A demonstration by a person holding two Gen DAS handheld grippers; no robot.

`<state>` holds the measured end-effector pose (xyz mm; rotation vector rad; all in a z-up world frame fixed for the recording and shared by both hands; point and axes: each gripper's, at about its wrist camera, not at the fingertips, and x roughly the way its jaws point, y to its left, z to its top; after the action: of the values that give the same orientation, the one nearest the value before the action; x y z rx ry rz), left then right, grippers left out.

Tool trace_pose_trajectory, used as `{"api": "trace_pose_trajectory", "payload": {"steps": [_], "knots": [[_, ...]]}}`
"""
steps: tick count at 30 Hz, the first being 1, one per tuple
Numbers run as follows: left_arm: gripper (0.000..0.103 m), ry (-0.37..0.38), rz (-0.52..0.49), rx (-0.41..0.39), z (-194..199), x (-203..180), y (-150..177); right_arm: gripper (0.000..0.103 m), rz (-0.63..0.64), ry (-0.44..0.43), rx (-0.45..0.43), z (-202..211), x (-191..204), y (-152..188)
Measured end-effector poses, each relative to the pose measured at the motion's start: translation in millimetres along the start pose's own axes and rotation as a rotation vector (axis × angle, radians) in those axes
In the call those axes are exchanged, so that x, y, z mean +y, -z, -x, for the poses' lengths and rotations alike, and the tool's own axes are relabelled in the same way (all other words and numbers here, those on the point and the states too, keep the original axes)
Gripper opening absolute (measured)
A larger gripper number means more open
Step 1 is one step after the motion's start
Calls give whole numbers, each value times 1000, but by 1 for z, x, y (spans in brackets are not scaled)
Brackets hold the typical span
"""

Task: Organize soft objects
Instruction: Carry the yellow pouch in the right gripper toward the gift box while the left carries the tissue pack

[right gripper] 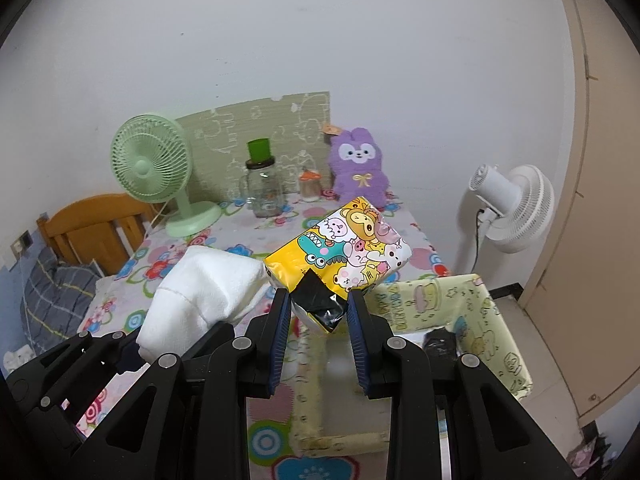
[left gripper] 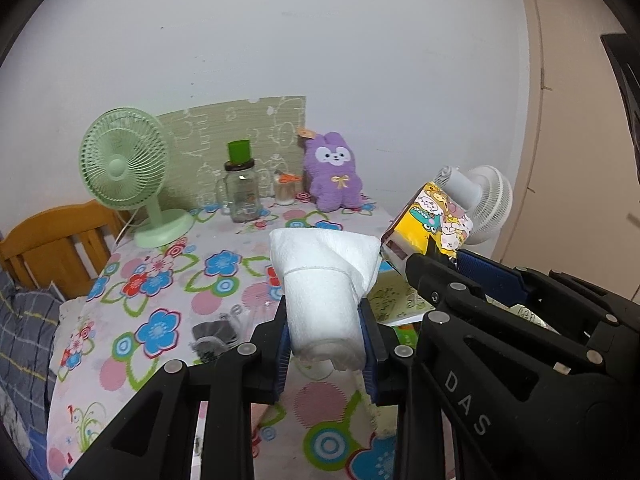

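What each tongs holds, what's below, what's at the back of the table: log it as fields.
left tongs: shut on white towel roll, lifted off the table
right tongs: shut on cartoon tissue pack, gripped at its black-taped corner, lifted
below right tongs: pale yellow fabric bin, open, a dark item inside
table cover: floral cloth
back of table: green fan, glass jar, purple plush bunny
beside table: white fan

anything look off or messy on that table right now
Nothing spilled or broken. The yellow tissue pack has a torn black flap at the end held in the right gripper, and the white towel roll in the left gripper has a loose, unrolled top.
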<state>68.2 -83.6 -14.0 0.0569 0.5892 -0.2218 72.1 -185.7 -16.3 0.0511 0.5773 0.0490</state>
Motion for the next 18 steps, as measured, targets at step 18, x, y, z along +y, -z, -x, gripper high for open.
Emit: {"api": "trace_pose_trajectory", "payload": {"steps": [18], "knots": [[30, 109, -67, 47, -34, -48, -3, 32, -58, 109, 24, -15, -52, 6]]}}
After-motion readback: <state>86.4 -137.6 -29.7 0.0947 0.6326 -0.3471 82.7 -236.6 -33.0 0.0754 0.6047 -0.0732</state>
